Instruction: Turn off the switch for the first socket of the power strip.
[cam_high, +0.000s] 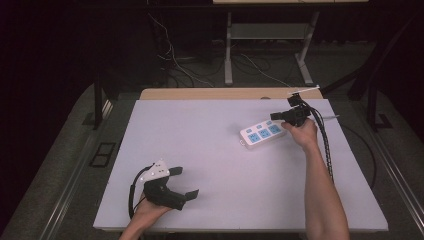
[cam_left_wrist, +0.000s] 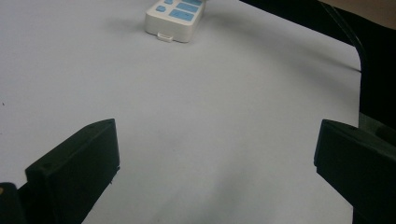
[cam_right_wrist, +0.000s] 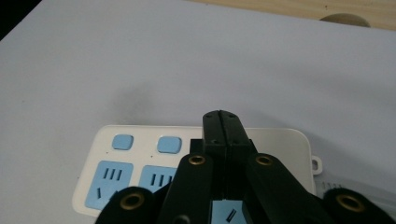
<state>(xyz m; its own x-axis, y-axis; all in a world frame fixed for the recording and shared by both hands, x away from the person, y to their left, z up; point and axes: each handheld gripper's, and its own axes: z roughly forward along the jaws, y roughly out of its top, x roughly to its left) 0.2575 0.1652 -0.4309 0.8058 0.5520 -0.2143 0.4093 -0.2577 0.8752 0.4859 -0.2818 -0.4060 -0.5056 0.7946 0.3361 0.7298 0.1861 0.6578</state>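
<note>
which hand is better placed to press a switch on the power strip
Right. The right gripper, jaws shut, hovers directly over the power strip by its blue buttons. The left gripper sits open, well away at the table's near edge.

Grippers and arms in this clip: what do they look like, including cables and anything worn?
Both grippers are black with blocky flat jaws. The left gripper carries a grey three-cornered plate on top and a black cable looping from its back. The right gripper trails a black ribbed cable along the forearm; brass-coloured rivets dot its linkage. Both forearms are bare, with no sleeves or gloves in sight.
</note>
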